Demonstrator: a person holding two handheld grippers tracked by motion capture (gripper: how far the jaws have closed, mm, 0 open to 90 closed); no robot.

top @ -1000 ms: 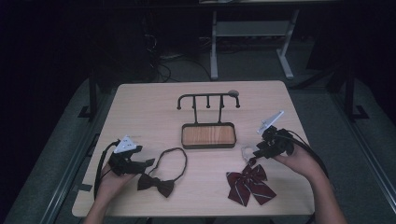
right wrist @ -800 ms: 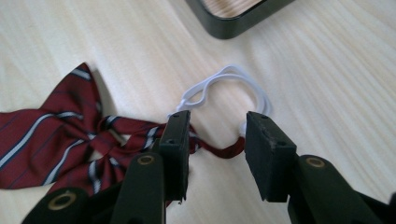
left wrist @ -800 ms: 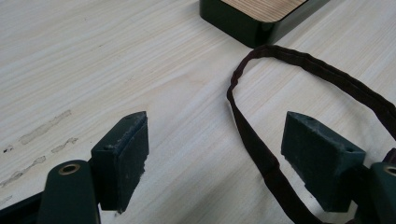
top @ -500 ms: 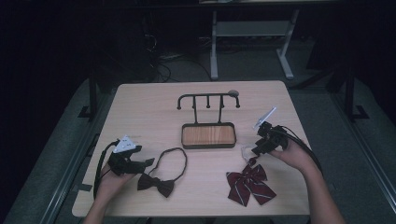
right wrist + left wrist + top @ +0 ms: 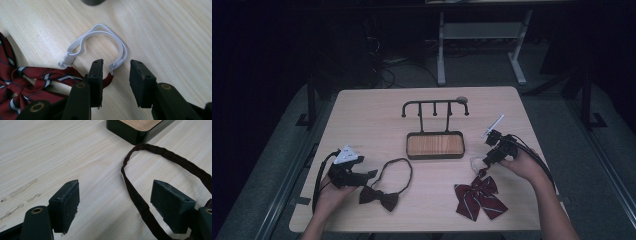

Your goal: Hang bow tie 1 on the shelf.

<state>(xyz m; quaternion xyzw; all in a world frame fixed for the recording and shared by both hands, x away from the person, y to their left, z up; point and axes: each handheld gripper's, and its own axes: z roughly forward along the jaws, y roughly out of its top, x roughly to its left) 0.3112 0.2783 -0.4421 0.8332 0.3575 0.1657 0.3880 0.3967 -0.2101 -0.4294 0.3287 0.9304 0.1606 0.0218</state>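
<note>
Two bow ties [image 5: 477, 196] lie on the pale wooden table [image 5: 362, 120]

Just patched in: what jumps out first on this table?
The dark red striped bow tie at front right, its white elastic loop lying just ahead of the right tongs, whose jaws stand apart and have just been closing. At front left lies a dark brown bow tie, and mid-table a black hook rack with a wooden tray.

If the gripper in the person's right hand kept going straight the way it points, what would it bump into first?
Most likely the white elastic loop of the red striped bow tie: the right gripper aims at the loop's end, jaws apart around it. Its height above the table is unclear.
</note>
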